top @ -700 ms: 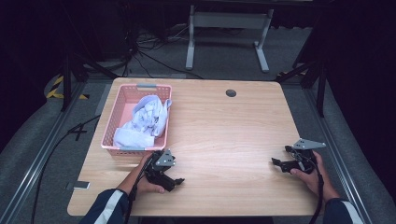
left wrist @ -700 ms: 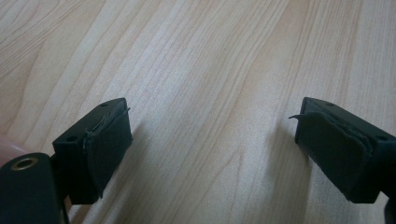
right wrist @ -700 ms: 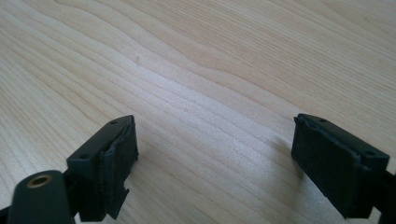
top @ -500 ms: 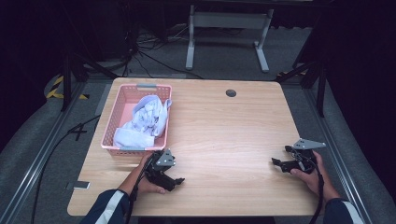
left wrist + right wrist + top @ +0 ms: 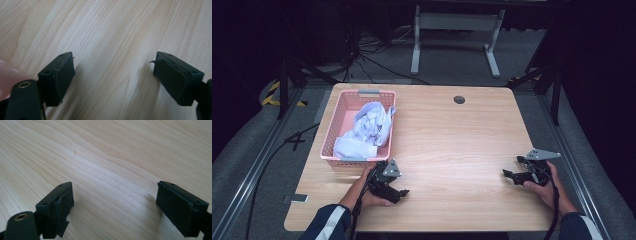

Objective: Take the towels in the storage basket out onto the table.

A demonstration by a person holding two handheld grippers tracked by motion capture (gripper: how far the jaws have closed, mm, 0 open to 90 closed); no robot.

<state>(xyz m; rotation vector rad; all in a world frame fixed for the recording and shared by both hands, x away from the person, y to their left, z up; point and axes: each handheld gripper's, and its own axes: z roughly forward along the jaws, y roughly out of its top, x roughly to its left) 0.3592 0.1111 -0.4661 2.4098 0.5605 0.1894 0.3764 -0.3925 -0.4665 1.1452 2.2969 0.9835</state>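
Nearest me, both hands have kept still on the surface (image 5: 452, 150): left gripper (image 5: 396, 189) and right gripper (image 5: 512, 176) gape empty. Nothing is started; the cloth (image 5: 367, 127) lies in the basket (image 5: 332, 137) at eleven o'clock, just beyond my left.

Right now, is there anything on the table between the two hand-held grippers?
No. In the high view, the stretch between the left gripper and the right gripper is bare wooden table. The pink basket of cloth sits off beside the left one.
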